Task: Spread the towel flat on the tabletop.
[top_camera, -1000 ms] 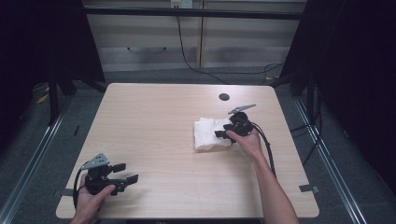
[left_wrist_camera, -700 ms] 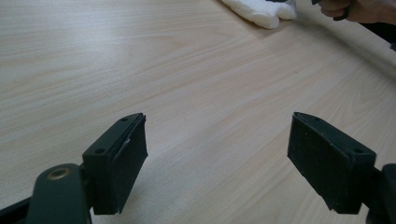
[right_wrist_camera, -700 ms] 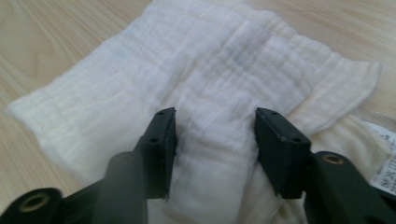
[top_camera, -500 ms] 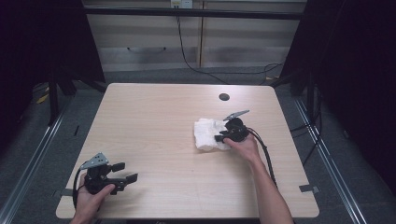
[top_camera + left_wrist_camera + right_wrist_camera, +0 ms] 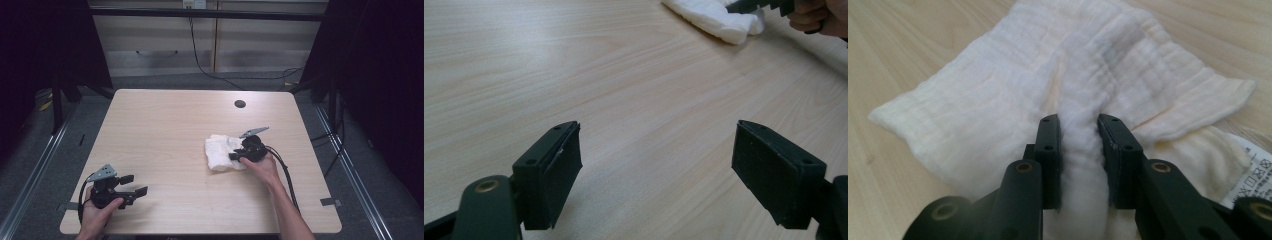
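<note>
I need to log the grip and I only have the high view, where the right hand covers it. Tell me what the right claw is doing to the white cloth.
Observer: The right claw has pinched a raised ridge of the white cloth between its pads; the jaws have just been closing.
Operator: Report any marking on the cloth.
Observer: A printed care label sticks out at the cloth's edge, beside the claw.
Operator: Now give me the left claw.
Observer: The left claw is wide open with bare wooden table between its pads, well apart from the cloth.
</note>
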The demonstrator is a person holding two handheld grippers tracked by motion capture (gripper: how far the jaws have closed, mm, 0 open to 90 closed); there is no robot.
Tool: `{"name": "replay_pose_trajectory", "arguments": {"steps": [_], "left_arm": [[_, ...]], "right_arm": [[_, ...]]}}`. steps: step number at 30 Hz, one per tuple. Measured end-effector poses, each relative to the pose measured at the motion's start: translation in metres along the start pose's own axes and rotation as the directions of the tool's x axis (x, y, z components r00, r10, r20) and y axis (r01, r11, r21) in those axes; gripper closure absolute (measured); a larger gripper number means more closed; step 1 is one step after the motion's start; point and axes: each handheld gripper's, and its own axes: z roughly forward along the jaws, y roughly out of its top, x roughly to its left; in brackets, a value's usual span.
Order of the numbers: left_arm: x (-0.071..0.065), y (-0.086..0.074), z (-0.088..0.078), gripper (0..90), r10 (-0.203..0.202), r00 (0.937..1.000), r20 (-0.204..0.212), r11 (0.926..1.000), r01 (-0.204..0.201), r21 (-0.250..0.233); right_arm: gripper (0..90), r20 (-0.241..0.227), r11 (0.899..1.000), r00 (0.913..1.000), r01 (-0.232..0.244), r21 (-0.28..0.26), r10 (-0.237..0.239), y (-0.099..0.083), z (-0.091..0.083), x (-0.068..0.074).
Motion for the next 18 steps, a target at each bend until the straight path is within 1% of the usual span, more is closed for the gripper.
{"name": "replay_pose_trajectory", "arguments": {"steps": [1, 5, 6, 9, 10, 11, 13, 14, 15, 18], "left_arm": [[0.000, 0.000, 0.000, 19.5, -0.001, 1.0000, 0.002, 1.0000, 0.001, -0.001], [-0.001, 0.000, 0.001, 19.6, 0.000, 1.0000, 0.004, 1.0000, 0.000, -0.001], [-0.001, 0.001, 0.002, 19.6, -0.002, 1.0000, 0.007, 1.0000, 0.002, -0.002], [-0.002, 0.002, 0.001, 20.5, -0.011, 0.9999, 0.004, 0.9999, 0.011, -0.003], [-0.001, 0.002, 0.001, 21.6, -0.013, 0.9999, -0.003, 0.9999, 0.013, -0.004], [-0.001, 0.002, 0.001, 22.7, -0.022, 0.9998, -0.001, 0.9997, 0.022, -0.006], [-0.001, 0.003, 0.002, 22.9, -0.029, 0.9996, -0.005, 0.9996, 0.029, -0.004], [-0.001, 0.003, 0.003, 23.0, -0.025, 0.9997, -0.003, 0.9997, 0.025, 0.001], [-0.002, 0.004, 0.003, 23.0, -0.022, 0.9998, 0.001, 0.9998, 0.022, -0.001], [-0.005, 0.006, 0.006, 22.9, -0.022, 0.9996, 0.015, 0.9998, 0.022, 0.001]], "right_arm": [[72.1, -0.002, 1.000, 1.0000, 0.009, 0.002, -0.009, -0.002, -0.001, 0.003], [72.0, -0.013, 1.000, 0.9999, -0.006, -0.023, 0.005, -0.012, -0.005, 0.011], [72.0, -0.022, 1.000, 0.9998, 0.001, -0.030, -0.002, -0.013, -0.005, 0.013], [72.0, -0.020, 1.000, 0.9995, 0.024, -0.019, -0.025, -0.017, -0.008, 0.021], [72.0, -0.029, 0.999, 0.9991, 0.029, -0.017, -0.030, -0.018, -0.008, 0.023], [72.0, -0.034, 0.999, 0.9989, 0.031, -0.021, -0.031, -0.019, -0.009, 0.025], [72.0, -0.038, 1.000, 0.9989, 0.027, -0.015, -0.028, -0.022, -0.011, 0.030], [72.0, -0.035, 0.999, 0.9989, 0.031, -0.019, -0.032, -0.024, -0.011, 0.031], [72.0, -0.044, 0.999, 0.9985, 0.032, -0.024, -0.033, -0.025, -0.012, 0.033], [72.0, -0.046, 0.999, 0.9982, 0.037, -0.020, -0.038, -0.030, -0.015, 0.039]]}}
